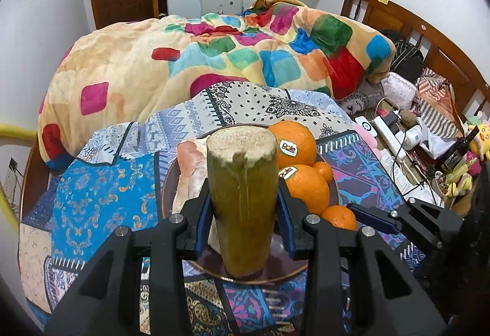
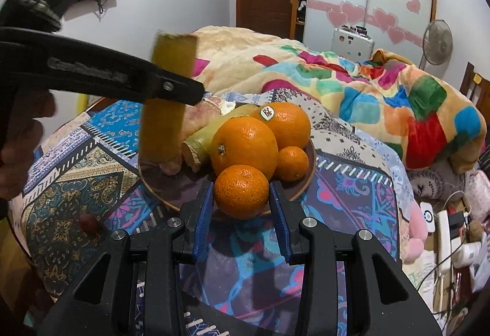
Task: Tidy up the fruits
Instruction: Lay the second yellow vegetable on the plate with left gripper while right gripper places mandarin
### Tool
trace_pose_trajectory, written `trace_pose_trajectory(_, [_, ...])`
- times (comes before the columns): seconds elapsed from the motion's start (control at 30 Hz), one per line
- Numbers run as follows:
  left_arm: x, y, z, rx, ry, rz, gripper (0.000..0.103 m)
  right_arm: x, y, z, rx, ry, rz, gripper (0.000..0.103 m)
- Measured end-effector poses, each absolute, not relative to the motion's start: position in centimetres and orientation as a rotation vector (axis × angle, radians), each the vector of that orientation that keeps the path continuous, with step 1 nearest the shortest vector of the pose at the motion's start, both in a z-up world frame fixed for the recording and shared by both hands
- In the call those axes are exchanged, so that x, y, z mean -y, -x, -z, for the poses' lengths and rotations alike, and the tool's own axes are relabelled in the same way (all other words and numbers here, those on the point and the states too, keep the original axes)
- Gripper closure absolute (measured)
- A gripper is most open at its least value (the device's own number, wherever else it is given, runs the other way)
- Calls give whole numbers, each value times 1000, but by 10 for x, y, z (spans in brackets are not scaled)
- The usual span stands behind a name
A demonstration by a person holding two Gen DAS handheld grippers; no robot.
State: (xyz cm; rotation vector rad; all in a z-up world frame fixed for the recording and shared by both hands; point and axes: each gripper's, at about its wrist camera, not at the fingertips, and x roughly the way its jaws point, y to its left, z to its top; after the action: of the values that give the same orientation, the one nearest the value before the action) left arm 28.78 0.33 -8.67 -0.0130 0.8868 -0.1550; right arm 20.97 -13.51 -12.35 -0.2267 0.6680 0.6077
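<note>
Plate rim: we see the brown plate [image 2: 298,187] lying on the patterned sheet [image 1: 92,198] of the bed, its near edge just ahead of the right tongs.
Free room on the plate: we find the bare part of the plate at its near left, under the raised cane piece; the right half is filled with fruit.
Room around: the heaped colourful blanket [image 1: 214,54] rises behind the plate; a clutter of cables and chargers [image 1: 395,128] lies well to the right; the sheet in front of the plate is open.
Left tongs [image 1: 243,210]: clenched on the sugarcane piece [image 1: 242,192], which stands nearly upright between the blue pads, its lower end hanging over the plate's near left part; whether it touches the plate we cannot tell.
Right tongs [image 2: 242,213]: clenched on the small mandarin [image 2: 241,191], a pad on each side, at the plate's near rim.
Fruit on the plate: two large oranges [image 2: 245,146] with stickers sit in the middle and at the back, a second mandarin [image 2: 292,163] just right of them.
Left side of the plate: another cane piece [image 2: 202,140] and a pinkish lump [image 1: 191,164] lie behind the held cane.
Stray item: a small reddish fruit [image 2: 88,223] rests on the sheet, left of the right tongs, apart from the plate.
</note>
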Motion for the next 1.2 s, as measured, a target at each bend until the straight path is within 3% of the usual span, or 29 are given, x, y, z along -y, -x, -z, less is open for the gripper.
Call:
trace_pose_trajectory(0.4, [-2,-292,98,-894,-13,152,65,144,-220,128,-695,211,-593,69])
trace_pose_trajectory(0.57, [-5,-286,91,-859,0,153,52,143,-227,129,-695,225,-573,69])
trace_pose_trajectory(0.8, [-3,-277,94,-858,-20,166,51,143,-229,130,-708,219,-572,68])
trace_pose_trajectory(1.03, [-9,-261,91,-848,-9,167,49,145,-229,134,-746,216,-566,51])
trace_pose_trajectory(1.2, [-17,-244,79,-820,8,149,49,149,-219,126,-732,210,-553,49])
